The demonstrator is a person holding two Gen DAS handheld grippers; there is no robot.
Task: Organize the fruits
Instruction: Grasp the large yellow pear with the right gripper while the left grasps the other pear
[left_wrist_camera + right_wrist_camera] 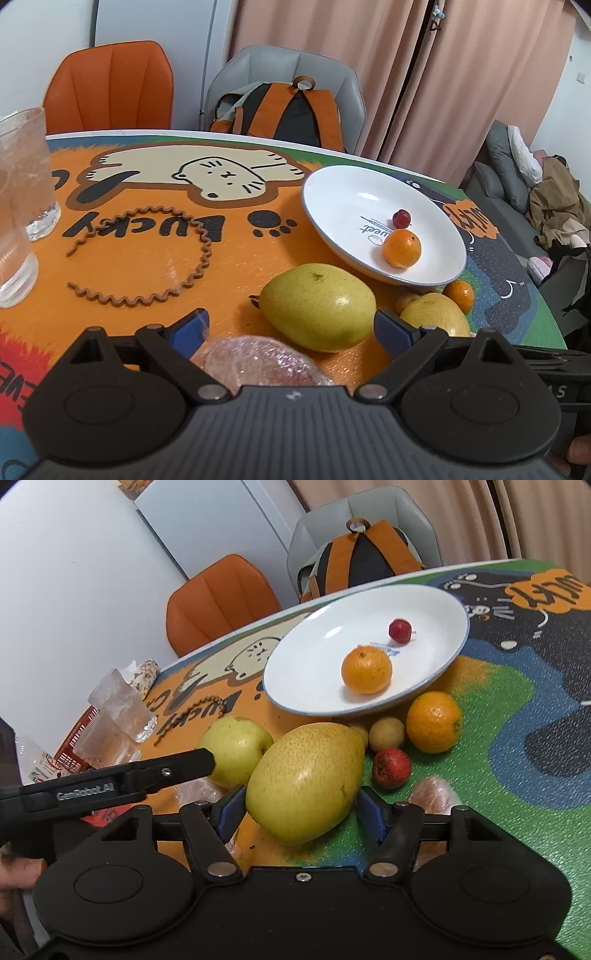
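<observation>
Inside white plate [295, 686]: orange [366, 669], small red fruit [399, 630]

Both grippers are matte black, with round hubs, silver pivot rivets and blue finger pads. The left gripper [291, 328] has a ribbed grey centre. The right gripper [301, 808] has one centre screw.
</observation>
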